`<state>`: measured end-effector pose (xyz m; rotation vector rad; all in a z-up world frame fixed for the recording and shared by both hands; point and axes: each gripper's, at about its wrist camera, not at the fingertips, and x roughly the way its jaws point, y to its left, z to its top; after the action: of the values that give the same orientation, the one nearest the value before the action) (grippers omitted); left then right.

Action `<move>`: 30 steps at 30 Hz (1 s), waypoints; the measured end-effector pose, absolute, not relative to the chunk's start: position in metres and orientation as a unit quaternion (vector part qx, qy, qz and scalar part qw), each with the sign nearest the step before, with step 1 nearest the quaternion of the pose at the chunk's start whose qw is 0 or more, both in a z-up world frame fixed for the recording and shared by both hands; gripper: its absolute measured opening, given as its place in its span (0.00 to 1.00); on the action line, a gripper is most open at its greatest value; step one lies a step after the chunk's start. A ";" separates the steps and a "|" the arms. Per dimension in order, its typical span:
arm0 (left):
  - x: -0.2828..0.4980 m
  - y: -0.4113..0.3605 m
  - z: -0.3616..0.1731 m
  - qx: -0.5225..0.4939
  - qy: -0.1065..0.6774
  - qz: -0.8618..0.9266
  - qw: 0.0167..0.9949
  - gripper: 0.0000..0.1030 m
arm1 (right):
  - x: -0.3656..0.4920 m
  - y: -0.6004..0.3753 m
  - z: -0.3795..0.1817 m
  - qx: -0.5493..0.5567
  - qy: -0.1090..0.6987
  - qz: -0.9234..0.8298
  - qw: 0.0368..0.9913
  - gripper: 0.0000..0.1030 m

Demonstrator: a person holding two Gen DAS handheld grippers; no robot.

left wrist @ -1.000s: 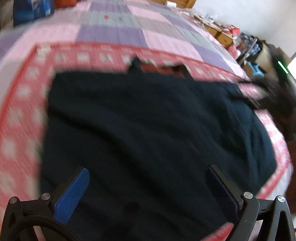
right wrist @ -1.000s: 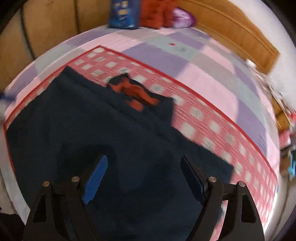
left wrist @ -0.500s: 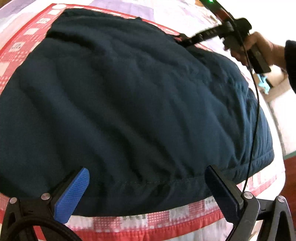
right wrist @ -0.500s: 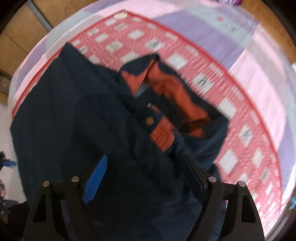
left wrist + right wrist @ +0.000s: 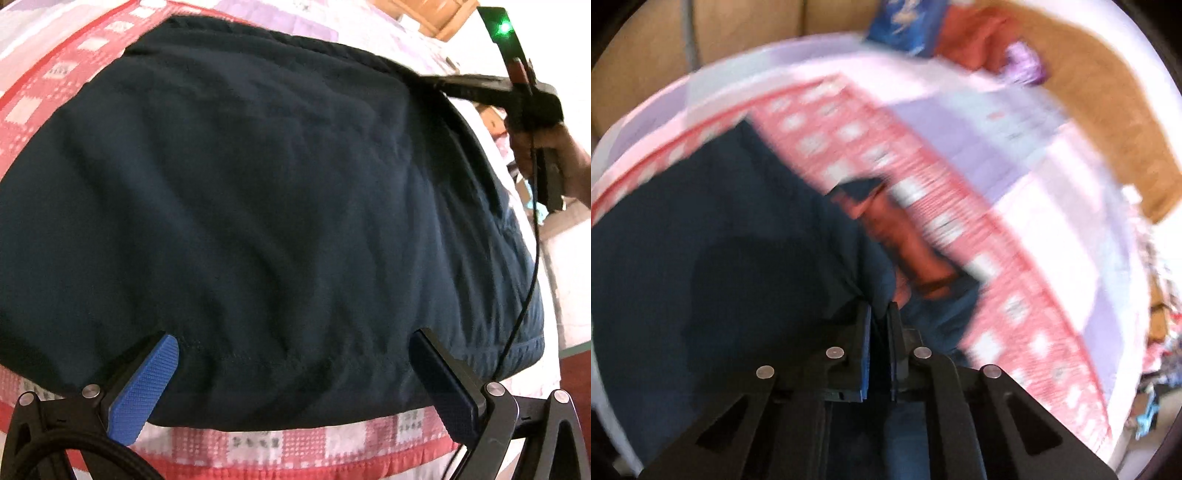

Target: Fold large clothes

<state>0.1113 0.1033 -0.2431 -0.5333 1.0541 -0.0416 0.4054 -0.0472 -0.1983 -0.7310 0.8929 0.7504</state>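
A large navy jacket (image 5: 258,184) lies spread on the bed, its hem nearest in the left wrist view. My left gripper (image 5: 293,336) hangs open just over that hem, its blue fingers (image 5: 144,384) wide apart and gripping nothing. In the blurred right wrist view the jacket (image 5: 720,240) shows its orange collar lining (image 5: 908,251). My right gripper (image 5: 880,306) is closing its jaws, with a bunch of navy cloth beside the collar pinched between them. That right gripper (image 5: 480,86) also shows at the jacket's far right edge, held by a hand (image 5: 554,147).
A red-and-white checked blanket (image 5: 295,443) lies under the jacket on a pink and purple quilt (image 5: 1015,155). A wooden headboard (image 5: 1089,110) and a blue bag (image 5: 905,26) stand at the bed's head. A black cable (image 5: 532,258) hangs over the jacket's right side.
The right gripper's jaws went from wide apart to nearly together on cloth by the collar, and its view swung. The left gripper dropped to the hem, then held still, open.
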 end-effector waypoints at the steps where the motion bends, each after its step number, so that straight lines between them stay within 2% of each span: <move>1: 0.113 0.103 -0.241 -0.249 0.494 -0.020 0.833 0.99 | 0.413 -0.051 -0.194 -0.333 0.406 0.333 0.783 0.06; 2: 0.116 0.102 -0.238 -0.246 0.491 -0.022 0.836 0.99 | 0.421 -0.051 -0.192 -0.335 0.403 0.318 0.790 0.05; 3: 0.119 0.101 -0.235 -0.242 0.486 -0.024 0.839 0.99 | 0.431 -0.050 -0.195 -0.346 0.395 0.289 0.800 0.00; 5: 0.128 0.099 -0.233 -0.238 0.483 -0.027 0.842 0.99 | 0.458 -0.055 -0.199 -0.339 0.394 0.235 0.822 0.00; 7: 0.137 0.095 -0.233 -0.229 0.479 -0.033 0.847 0.99 | 0.489 -0.067 -0.209 -0.270 0.455 0.233 0.816 0.00; 9: 0.149 0.090 -0.240 -0.208 0.480 -0.036 0.851 0.99 | 0.487 -0.077 -0.205 -0.232 0.462 0.233 0.824 0.00; 11: 0.159 0.087 -0.255 -0.197 0.491 -0.040 0.848 0.99 | 0.461 -0.088 -0.189 -0.184 0.453 0.282 0.826 0.00; 15: 0.172 0.084 -0.276 -0.178 0.489 -0.040 0.853 0.99 | 0.355 -0.104 -0.163 -0.182 0.415 0.370 0.811 0.00; 18: 0.179 0.087 -0.280 -0.181 0.473 -0.038 0.861 0.99 | 0.281 -0.118 -0.172 -0.180 0.426 0.384 0.799 0.00; 21: 0.195 0.089 -0.280 -0.179 0.466 -0.032 0.866 1.00 | 0.241 -0.127 -0.209 -0.188 0.469 0.343 0.792 0.00; 24: 0.217 0.085 -0.279 -0.155 0.468 -0.027 0.869 1.00 | 0.256 -0.122 -0.246 -0.187 0.492 0.304 0.794 0.00; 27: 0.244 0.080 -0.280 -0.122 0.471 -0.027 0.874 1.00 | 0.304 -0.113 -0.260 -0.146 0.503 0.266 0.809 0.00; 30: 0.276 0.084 -0.278 -0.111 0.471 -0.029 0.875 1.00 | 0.352 -0.097 -0.267 -0.155 0.494 0.233 0.823 0.00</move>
<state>0.2755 0.0837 -0.2779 -0.2312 0.9834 -0.0608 0.3525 -0.0969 -0.2674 -0.3298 1.0509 0.4956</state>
